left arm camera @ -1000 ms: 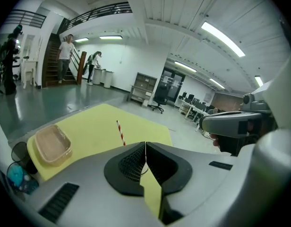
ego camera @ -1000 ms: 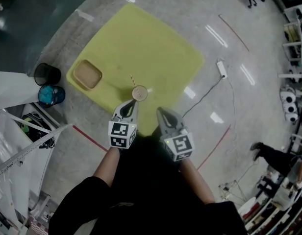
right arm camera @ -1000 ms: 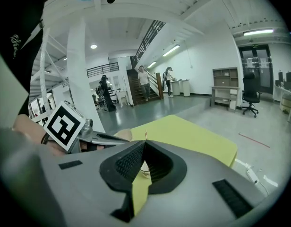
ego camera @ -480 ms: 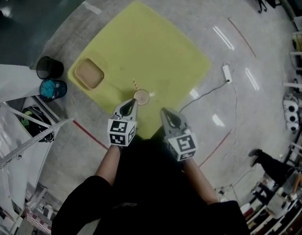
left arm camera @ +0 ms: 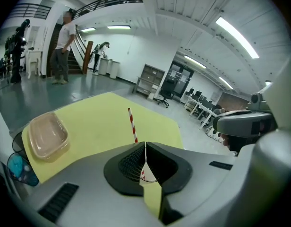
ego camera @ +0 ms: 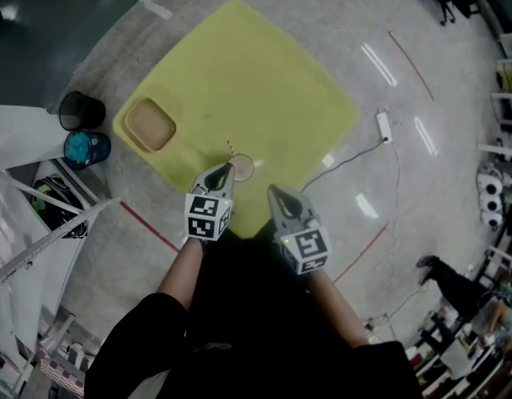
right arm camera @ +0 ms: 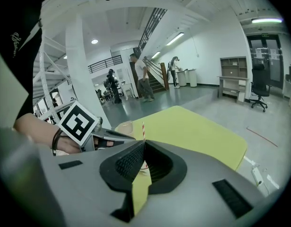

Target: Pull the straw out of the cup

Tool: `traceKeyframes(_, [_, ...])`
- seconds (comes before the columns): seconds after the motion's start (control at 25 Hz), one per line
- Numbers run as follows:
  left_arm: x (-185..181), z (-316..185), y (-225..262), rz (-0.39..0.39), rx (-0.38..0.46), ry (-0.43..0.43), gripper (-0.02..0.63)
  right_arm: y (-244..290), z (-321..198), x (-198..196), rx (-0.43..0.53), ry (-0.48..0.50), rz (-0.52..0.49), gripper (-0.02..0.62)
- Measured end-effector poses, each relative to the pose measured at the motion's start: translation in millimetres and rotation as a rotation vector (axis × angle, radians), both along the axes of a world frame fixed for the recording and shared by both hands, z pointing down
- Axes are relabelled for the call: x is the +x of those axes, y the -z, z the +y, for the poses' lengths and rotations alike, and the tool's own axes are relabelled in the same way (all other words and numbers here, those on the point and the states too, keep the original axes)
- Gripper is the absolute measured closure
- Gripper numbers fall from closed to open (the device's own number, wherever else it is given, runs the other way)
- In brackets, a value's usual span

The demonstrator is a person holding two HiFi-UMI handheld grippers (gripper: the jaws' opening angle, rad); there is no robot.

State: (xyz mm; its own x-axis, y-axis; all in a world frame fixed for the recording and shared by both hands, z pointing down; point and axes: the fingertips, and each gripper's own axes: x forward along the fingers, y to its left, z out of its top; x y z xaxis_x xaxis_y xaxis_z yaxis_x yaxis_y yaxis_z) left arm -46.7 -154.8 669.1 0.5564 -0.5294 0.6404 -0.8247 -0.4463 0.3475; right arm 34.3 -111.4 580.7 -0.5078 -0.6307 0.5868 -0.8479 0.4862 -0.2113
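A paper cup (ego camera: 243, 168) stands near the front edge of the yellow table (ego camera: 256, 81), with a red-and-white striped straw (ego camera: 229, 146) leaning out of it. My left gripper (ego camera: 224, 169) is shut and empty, its tip just left of the cup's rim. In the left gripper view the straw (left arm camera: 132, 125) rises right above the closed left gripper (left arm camera: 145, 144), and the cup (left arm camera: 146, 172) shows below the tips. My right gripper (ego camera: 273, 191) is shut too, a little to the right of the cup and nearer to me. Past the closed right gripper (right arm camera: 144, 143), its view shows the straw (right arm camera: 143, 128) and cup (right arm camera: 124, 126).
A shallow tan tray (ego camera: 150, 125) lies at the table's left corner. A black bin (ego camera: 80, 110) and a blue bin (ego camera: 87, 148) stand on the floor to the left, beside a white frame (ego camera: 40, 248). A power strip (ego camera: 383, 126) with its cable lies right of the table.
Both grippers have sunk a little toward the table. The left gripper's tip has come closer to the cup's rim. Both stay shut.
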Motion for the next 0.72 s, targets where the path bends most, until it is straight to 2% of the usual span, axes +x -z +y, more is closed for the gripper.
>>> traceKeyframes(0.48, [-2.2,-12.2,-11.5,-0.013,-0.036,-0.034,0.558,-5.0,-6.6,-10.8,-0.023,0.006,0.004,0.578])
traceKeyframes(0.64, [1.2,-18.3,-10.7,0.059,-0.061,-0.022,0.555,-6.9,-8.4,-8.3,-0.028,-0.005,0.007,0.578])
traceKeyframes(0.72, [3.2,-22.2,-12.3,0.126,-0.098,-0.002,0.511,-7.1,-10.4,-7.7,-0.029,-0.01,0.003,0.578])
